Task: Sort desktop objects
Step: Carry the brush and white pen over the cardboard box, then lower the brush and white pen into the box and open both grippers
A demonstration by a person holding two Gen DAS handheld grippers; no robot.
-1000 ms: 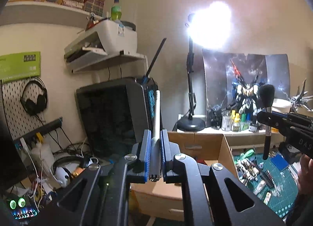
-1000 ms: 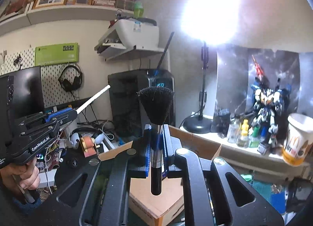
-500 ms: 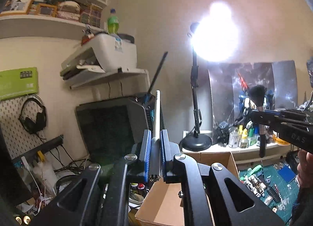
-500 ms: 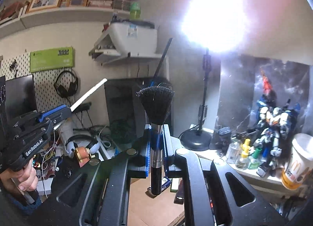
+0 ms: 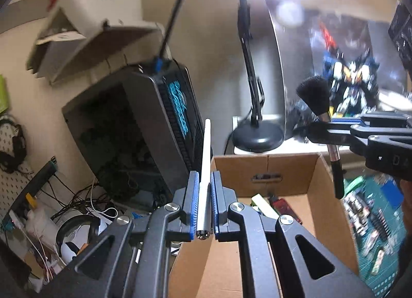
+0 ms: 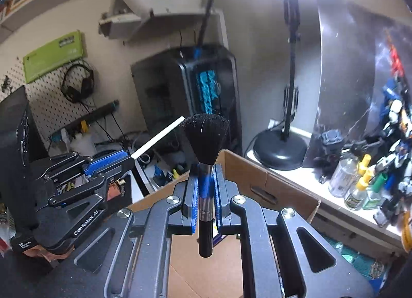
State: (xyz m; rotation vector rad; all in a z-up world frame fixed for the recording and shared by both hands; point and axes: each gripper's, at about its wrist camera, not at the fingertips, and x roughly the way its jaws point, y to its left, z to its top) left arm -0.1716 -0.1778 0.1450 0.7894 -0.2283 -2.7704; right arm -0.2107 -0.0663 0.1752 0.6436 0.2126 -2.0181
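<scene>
1. A black computer tower [image 5: 144, 128] with a blue-lit front panel stands at the back left, under a wall shelf carrying a white printer [image 5: 100, 1].
2. An open cardboard box [image 5: 265, 169] sits just right of the tower; a few small items lie on its floor, too blurred to name.
3. A black desk lamp [image 6: 282, 148] rests its round base on the white ledge behind the box, with its head glaring at the top of both views.
4. A robot model figure [image 5: 350, 84] stands on that ledge to the right, with small bottles [image 6: 360, 182] in front of it.
5. The left gripper [image 5: 205, 200] is clamped tight on a slim white and silver rod [image 5: 206, 159], which points up and away, its metal end poking out just behind the blue pads, near the box's left wall.
6. The right gripper [image 6: 206, 195] is closed on the metal ferrule of a black-bristled brush [image 6: 206, 138], held upright, bristles up, black handle hanging down over the box.
</scene>
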